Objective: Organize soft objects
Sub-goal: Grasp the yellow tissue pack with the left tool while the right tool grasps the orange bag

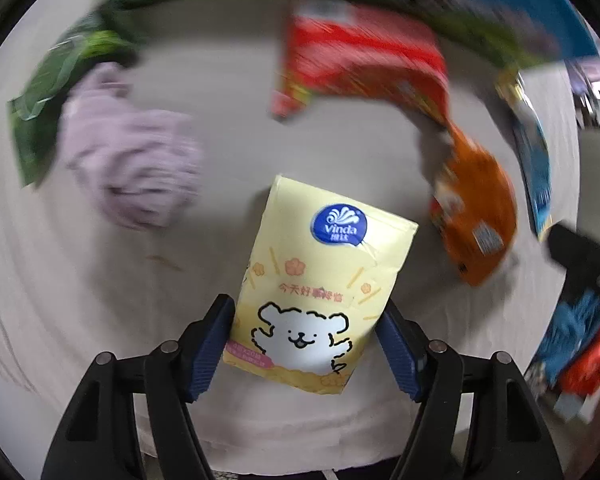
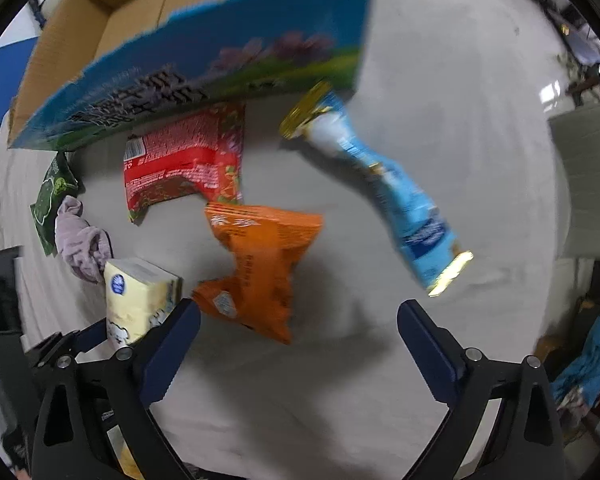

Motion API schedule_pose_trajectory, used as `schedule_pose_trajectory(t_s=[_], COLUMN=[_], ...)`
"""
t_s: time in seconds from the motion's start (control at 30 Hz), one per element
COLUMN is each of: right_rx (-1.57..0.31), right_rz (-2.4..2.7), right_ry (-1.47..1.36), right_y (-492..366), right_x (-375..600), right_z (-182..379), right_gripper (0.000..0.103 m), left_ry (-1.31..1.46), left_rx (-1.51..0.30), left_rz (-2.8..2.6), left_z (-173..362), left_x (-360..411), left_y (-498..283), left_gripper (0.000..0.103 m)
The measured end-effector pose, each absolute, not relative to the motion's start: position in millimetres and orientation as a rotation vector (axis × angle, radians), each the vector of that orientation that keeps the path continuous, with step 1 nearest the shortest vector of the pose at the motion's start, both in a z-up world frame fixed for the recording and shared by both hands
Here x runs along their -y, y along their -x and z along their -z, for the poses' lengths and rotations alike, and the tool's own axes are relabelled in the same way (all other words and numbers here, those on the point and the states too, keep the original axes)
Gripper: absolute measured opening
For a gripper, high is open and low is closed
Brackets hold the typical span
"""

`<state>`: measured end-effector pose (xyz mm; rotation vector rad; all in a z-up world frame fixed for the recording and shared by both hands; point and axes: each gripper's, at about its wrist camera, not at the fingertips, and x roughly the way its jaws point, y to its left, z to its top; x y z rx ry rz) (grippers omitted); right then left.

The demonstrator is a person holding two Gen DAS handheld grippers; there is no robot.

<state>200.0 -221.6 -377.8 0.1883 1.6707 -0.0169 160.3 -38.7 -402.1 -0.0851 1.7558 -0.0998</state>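
Note:
My left gripper (image 1: 306, 344) is shut on a yellow Vinda tissue pack (image 1: 320, 276) and holds it above the grey cloth-covered table (image 1: 228, 128). The pack also shows in the right wrist view (image 2: 138, 300), at lower left. My right gripper (image 2: 300, 344) is open and empty, just in front of an orange snack bag (image 2: 260, 268). A lilac cloth (image 1: 132, 164) lies crumpled at the left, beside a green packet (image 1: 44, 92). A red snack bag (image 2: 184, 160) and a blue-and-gold packet (image 2: 384, 184) lie farther back.
An open cardboard box (image 2: 112, 12) with a blue printed flap (image 2: 204, 68) stands at the back of the table. The right gripper's body (image 1: 584, 256) shows at the right edge of the left wrist view. Clutter lies off the table at lower right (image 2: 592, 364).

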Motion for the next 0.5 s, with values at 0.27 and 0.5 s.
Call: schedule_pose_trajectory(t_s=[0.27,0.5], right_rx=[-1.726,-1.738], right_rz=[0.084,0.116], right_ry=[-0.18,-0.198], right_y=[-206.7,-199.3], right_x=[197.8,190.2], right_z=[409.0,414.9], right_gripper=[0.077,0.036], left_ry=[0.151,0.168], left_rx=[-1.773,-1.756], left_rz=[0.073,0.067], left_z=[421.8,440.0], left_x=[17.7,12.1], left_y=[-165.5,-163.7], left_gripper=[0.069,0.066])
